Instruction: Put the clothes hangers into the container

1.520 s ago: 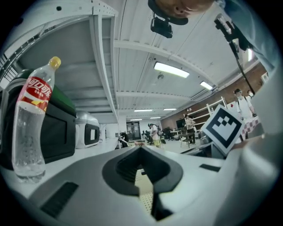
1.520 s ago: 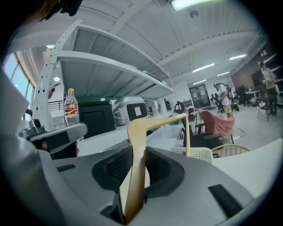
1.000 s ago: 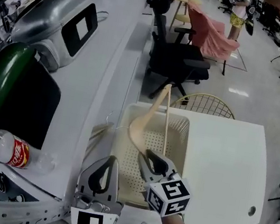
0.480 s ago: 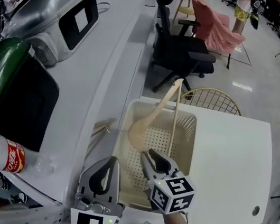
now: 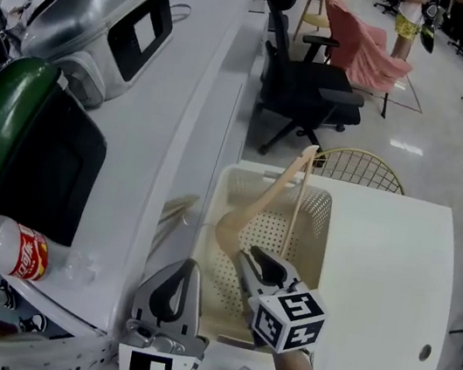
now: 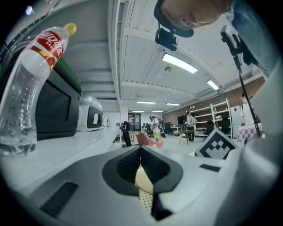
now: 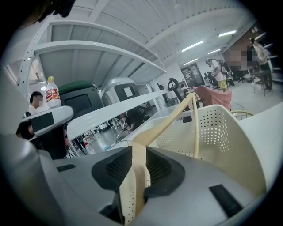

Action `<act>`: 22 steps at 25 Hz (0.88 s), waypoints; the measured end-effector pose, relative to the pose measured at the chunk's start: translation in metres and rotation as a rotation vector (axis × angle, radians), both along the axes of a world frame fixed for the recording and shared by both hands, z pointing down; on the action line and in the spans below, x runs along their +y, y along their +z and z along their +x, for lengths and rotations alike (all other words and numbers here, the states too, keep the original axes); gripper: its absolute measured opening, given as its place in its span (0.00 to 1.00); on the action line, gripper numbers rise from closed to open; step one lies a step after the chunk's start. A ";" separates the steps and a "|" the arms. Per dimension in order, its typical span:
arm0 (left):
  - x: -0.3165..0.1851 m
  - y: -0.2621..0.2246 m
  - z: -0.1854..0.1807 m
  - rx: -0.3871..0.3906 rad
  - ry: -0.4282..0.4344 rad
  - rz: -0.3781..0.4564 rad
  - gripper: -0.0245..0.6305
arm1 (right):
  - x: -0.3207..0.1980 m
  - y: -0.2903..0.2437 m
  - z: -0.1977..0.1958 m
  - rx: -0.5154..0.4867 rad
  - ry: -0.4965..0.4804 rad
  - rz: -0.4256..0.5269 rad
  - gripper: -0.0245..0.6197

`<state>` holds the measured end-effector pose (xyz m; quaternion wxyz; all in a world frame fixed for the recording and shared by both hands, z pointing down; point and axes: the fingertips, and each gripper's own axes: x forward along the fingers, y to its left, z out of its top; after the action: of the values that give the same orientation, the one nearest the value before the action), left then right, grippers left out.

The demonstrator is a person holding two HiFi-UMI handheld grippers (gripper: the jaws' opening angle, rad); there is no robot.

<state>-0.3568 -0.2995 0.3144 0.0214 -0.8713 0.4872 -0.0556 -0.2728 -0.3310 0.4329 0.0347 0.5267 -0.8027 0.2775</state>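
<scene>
A cream perforated basket point(image 5: 311, 238) stands on the white table point(image 5: 384, 277). My right gripper point(image 5: 254, 268) is shut on a pale wooden hanger point(image 5: 272, 194) at its curved end, inside the basket's near part. The hanger slants up and away, and its far tip sticks out past the far rim. In the right gripper view the hanger point(image 7: 168, 123) runs out from between the pads of the gripper point(image 7: 137, 165) over the basket point(image 7: 221, 128). More hangers point(image 5: 176, 210) lie on the table left of the basket. My left gripper point(image 5: 170, 289) rests at the table's near edge, shut and holding nothing; the left gripper point(image 6: 140, 165) shows closed jaws.
A plastic bottle with a red label point(image 5: 16, 248) lies at the near left beside a black-fronted green appliance point(image 5: 31, 162). A silver appliance point(image 5: 109, 25) stands further back. Past the table are a black office chair point(image 5: 309, 96) and a gold wire chair point(image 5: 358, 168).
The view has shifted a little. My right gripper still holds the hanger over the basket in much the same pose. The left gripper has not moved.
</scene>
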 end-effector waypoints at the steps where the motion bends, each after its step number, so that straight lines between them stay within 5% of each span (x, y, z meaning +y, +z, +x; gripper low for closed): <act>1: 0.002 -0.001 0.000 -0.001 -0.001 0.001 0.06 | 0.001 -0.003 0.000 0.000 -0.002 0.007 0.20; 8: 0.018 -0.015 0.009 0.000 -0.013 0.039 0.06 | 0.019 -0.046 0.009 0.021 -0.015 0.111 0.20; 22: 0.069 -0.063 0.042 0.030 -0.100 0.109 0.06 | 0.102 -0.143 0.079 0.213 -0.013 0.388 0.09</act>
<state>-0.3144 -0.2301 0.2516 0.0588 -0.8442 0.5325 -0.0167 -0.1939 -0.2294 0.2899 0.0190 0.5448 -0.8362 0.0602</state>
